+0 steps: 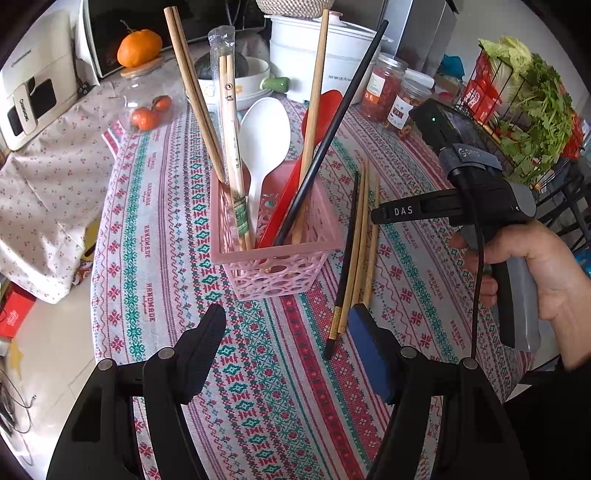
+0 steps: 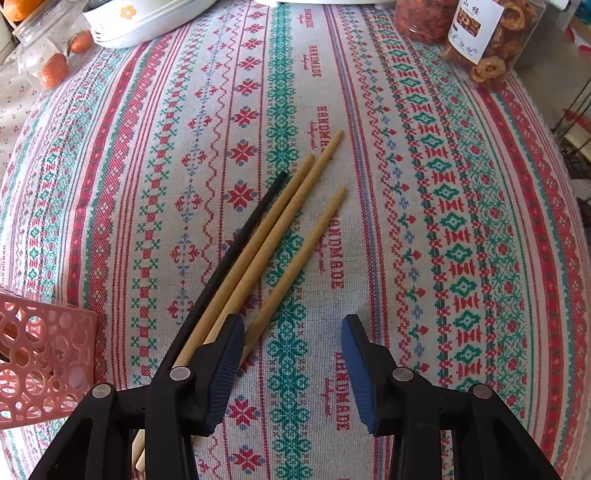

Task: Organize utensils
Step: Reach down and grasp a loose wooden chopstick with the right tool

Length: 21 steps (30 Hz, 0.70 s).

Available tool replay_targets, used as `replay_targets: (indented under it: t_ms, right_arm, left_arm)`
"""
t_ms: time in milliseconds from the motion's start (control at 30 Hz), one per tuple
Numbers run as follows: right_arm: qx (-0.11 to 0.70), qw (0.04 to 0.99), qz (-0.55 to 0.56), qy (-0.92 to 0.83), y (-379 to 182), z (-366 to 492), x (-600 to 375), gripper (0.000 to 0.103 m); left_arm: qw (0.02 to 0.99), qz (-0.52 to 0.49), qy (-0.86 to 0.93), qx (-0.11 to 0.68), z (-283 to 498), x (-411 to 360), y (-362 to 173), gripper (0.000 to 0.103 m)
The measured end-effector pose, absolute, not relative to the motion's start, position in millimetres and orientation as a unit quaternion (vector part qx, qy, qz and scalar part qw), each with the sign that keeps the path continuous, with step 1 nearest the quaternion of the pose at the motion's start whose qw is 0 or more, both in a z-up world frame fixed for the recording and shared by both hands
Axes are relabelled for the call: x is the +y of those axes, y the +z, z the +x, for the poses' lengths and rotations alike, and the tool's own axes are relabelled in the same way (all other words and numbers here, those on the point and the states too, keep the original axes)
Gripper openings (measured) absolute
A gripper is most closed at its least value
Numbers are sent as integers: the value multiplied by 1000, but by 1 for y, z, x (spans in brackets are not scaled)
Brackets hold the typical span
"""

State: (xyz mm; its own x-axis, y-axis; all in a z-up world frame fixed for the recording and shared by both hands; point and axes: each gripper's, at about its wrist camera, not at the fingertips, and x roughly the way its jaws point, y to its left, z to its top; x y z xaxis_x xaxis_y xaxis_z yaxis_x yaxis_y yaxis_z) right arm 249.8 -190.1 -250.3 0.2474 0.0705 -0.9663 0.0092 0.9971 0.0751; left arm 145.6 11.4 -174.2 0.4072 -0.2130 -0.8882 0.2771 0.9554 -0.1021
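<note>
Pink basket (image 1: pixel 273 258) on the patterned tablecloth (image 2: pixel 424 221), holding upright chopsticks, a white spoon (image 1: pixel 264 147) and a red spatula (image 1: pixel 321 107). Just right of it lie one black chopstick (image 2: pixel 251 229) and three wooden chopsticks (image 2: pixel 280 229). Left gripper (image 1: pixel 286 332) and right gripper (image 2: pixel 293 345) both hover wide open, empty. Jars (image 2: pixel 484 33) stand far right.
</note>
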Motion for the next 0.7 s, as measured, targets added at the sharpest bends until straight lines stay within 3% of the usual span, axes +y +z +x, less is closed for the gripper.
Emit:
replay_targets:
  t_ms: [100,133,233,300,400,433,600,700]
  right_arm:
    - [610,790,51,26,-251,248,-197,40]
    - [609,790,56,35,-250,248,-197,29]
    - [610,789,63,42,-248,246,-204,18]
    - [633,772,52,23,-251,240,-215,0]
    - [627,772,99,26,-246,233,-243,0]
    - [618,777,118,29,-241,231,-252,10]
    - [597,782,174,45,-223,226,-273,13]
    - [606,775,169,49,-229,234,-258,20]
  left_arm:
    - [839,31,-155,521,143,9,-172,72]
    - [839,34,-157,520,141,8,-172,72]
    - [842,50,-165,512,134,0,-169,72]
    - [843,57,-173,506,129,-6,-167,72]
    - [842,63,-186,503,121,-15,-166,72]
    - [840,66,-191,503,119,-18,-167,72]
    - [838,83,-198,502,117,-30,-169,72]
    - [838,78,-195,504,118,-28,-170,72]
